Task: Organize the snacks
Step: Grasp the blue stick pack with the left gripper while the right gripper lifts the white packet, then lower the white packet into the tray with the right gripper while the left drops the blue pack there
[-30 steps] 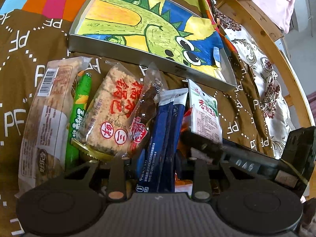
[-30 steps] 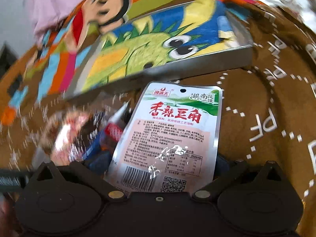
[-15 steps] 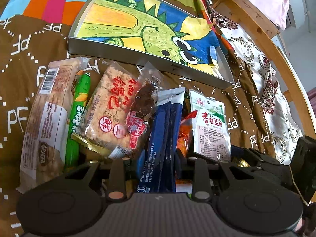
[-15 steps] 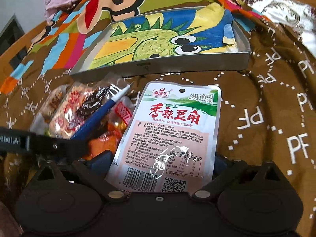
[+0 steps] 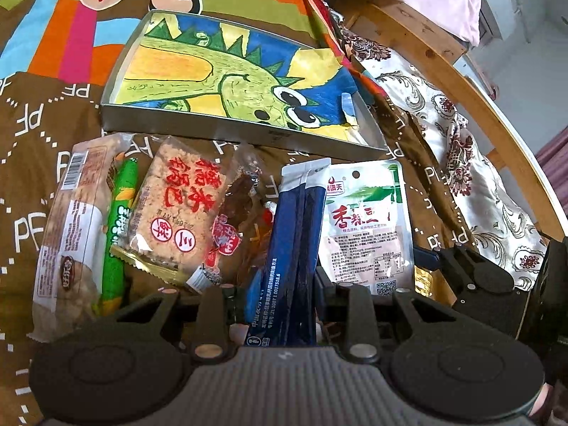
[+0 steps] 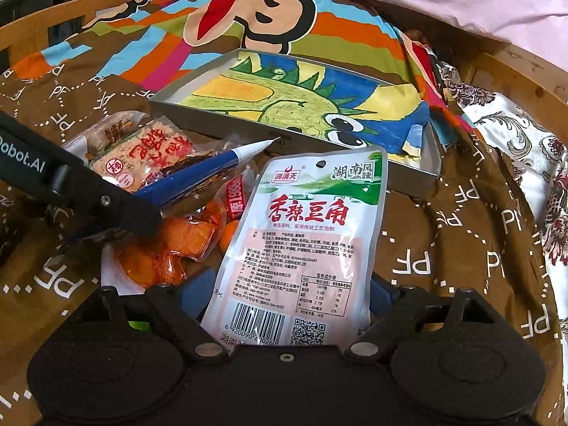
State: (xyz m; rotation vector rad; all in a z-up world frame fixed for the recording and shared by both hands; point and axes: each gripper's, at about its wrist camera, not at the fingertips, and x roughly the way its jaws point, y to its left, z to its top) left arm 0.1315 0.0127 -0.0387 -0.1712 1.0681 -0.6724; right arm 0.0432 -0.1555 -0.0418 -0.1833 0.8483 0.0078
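Observation:
A shallow silver tray (image 5: 230, 129) lined with a dinosaur drawing lies on the brown bedspread, beyond a heap of snacks. My left gripper (image 5: 280, 284) is shut on a bundle of dark blue stick sachets (image 5: 298, 220), which stand up between its fingers. In the right wrist view one of its black fingers (image 6: 106, 198) reaches in from the left with the blue sachets (image 6: 198, 177). My right gripper (image 6: 287, 291) is closing on a white and green pouch (image 6: 305, 234) with red lettering; its blue pads press the pouch's side edges. The tray (image 6: 269, 131) lies just behind.
Left of the sachets lie a rice cracker pack (image 5: 177, 213), a green stick (image 5: 119, 227), a long bread pack (image 5: 74, 234) and a dark snack pack (image 5: 238, 206). Orange snack bags (image 6: 170, 245) lie under the left finger. A wooden rail (image 5: 461, 71) curves along the right.
The right gripper has rolled level, the pouch staying between its jaws. Both grippers have drawn back and up from the heap, so more of the tray and bedspread shows.

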